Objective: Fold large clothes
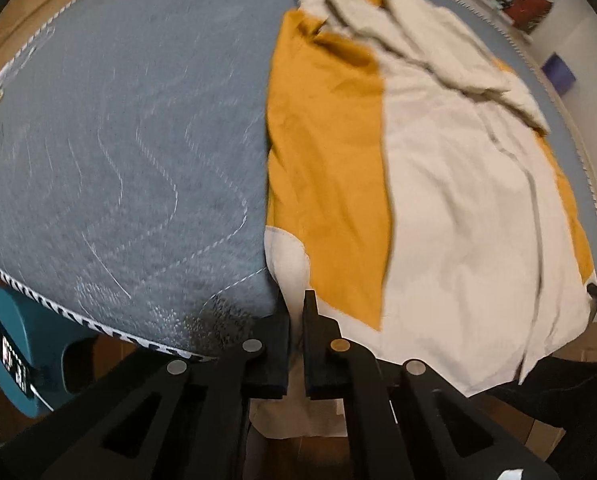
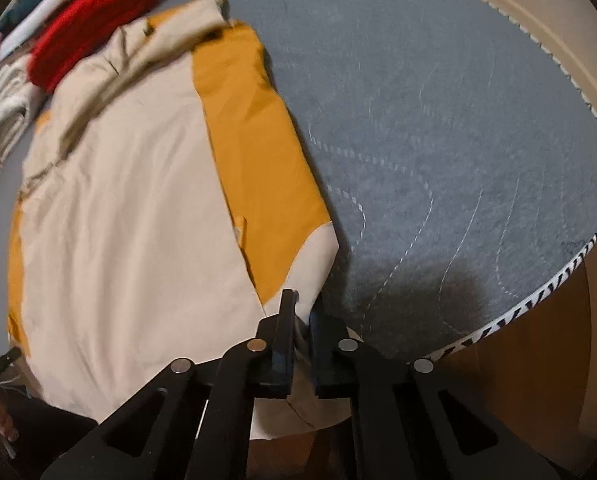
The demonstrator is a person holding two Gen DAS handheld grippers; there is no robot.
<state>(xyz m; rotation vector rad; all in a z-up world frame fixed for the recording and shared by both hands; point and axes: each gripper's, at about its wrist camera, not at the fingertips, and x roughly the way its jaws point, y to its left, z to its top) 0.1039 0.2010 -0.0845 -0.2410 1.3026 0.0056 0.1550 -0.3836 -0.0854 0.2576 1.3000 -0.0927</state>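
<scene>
Item: one large garment [image 1: 450, 208], cream with mustard-yellow panels, spread flat across a grey quilted mattress [image 1: 130, 152] and lying along one side of it, its near hem hanging over the mattress edge. Upper portion (collar or sleeve area; too rumpled to tell which) is bunched in cream folds at the far end. Left gripper [image 1: 296, 320]: jaws closed down to a narrow slit, cream hem cloth pinched between the pads at one near corner of the garment. Right gripper [image 2: 302, 320]: likewise closed on the cream hem at a near corner beside the yellow panel, cloth draping below the fingers. Also present: red knitted item [image 2: 94, 20] beyond the garment's far end, next to a stack of folded pale textiles [image 2: 6, 120]; teal object [image 1: 22, 344] below the mattress edge; black-and-white piping along the mattress border.
</scene>
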